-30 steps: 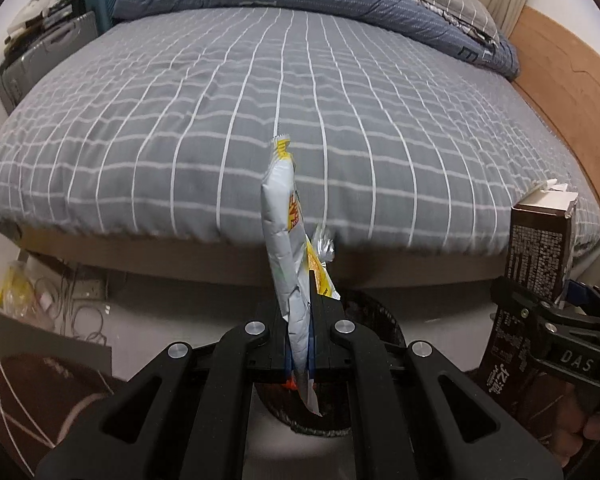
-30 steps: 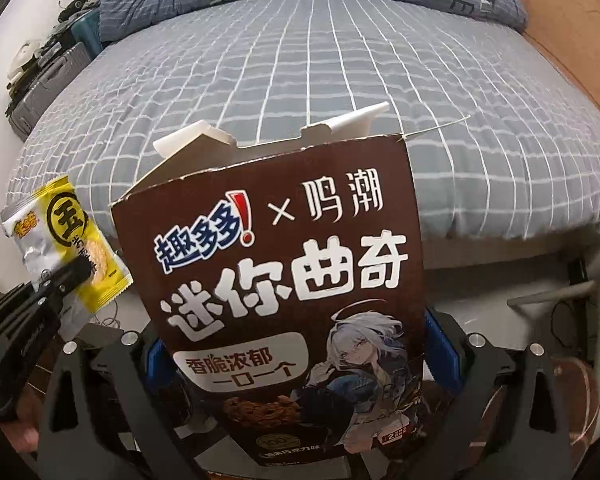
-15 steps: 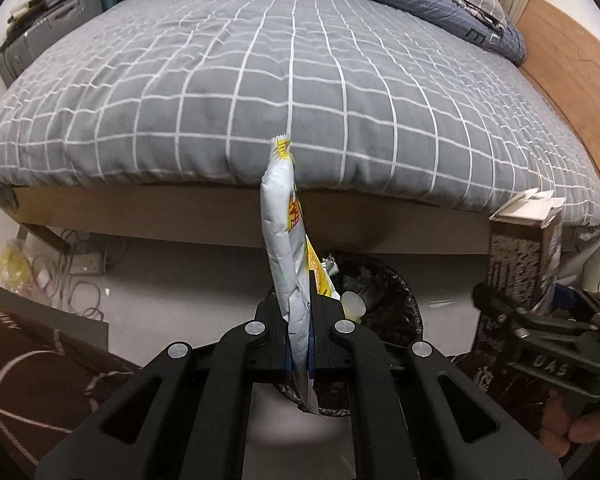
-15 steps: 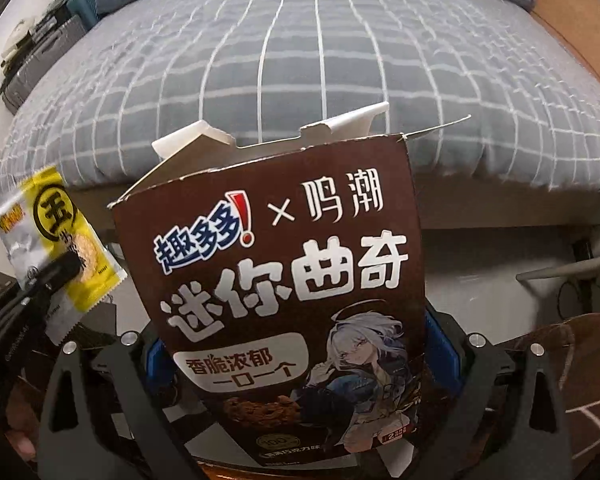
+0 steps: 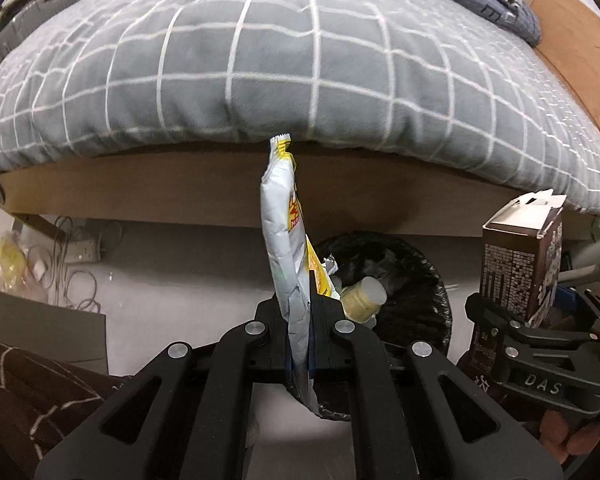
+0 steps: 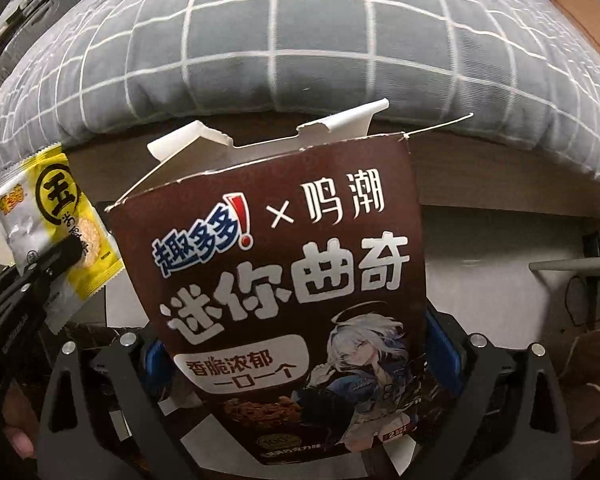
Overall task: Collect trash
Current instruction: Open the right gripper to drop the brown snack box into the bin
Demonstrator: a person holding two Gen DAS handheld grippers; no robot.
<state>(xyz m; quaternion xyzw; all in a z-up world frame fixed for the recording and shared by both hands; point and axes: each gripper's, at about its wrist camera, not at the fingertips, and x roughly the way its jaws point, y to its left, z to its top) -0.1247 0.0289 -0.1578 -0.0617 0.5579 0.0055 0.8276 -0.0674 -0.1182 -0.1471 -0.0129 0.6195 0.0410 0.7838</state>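
My left gripper is shut on a silver and yellow snack wrapper, held upright and edge-on. It hangs just above a round bin with a black liner on the floor below the bed edge. My right gripper is shut on an opened brown cookie box, which fills its view. The box also shows in the left wrist view, to the right of the bin. The wrapper and the left gripper show at the left of the right wrist view.
A bed with a grey checked cover looms ahead, over a brown bed frame. The bin holds a pale bottle and crumpled trash. Cables and a power strip lie on the floor at left. A dark rug is at lower left.
Both grippers have dropped lower and tilted down toward the floor. The bin has come fully into view below the wrapper. Both grips are unchanged.
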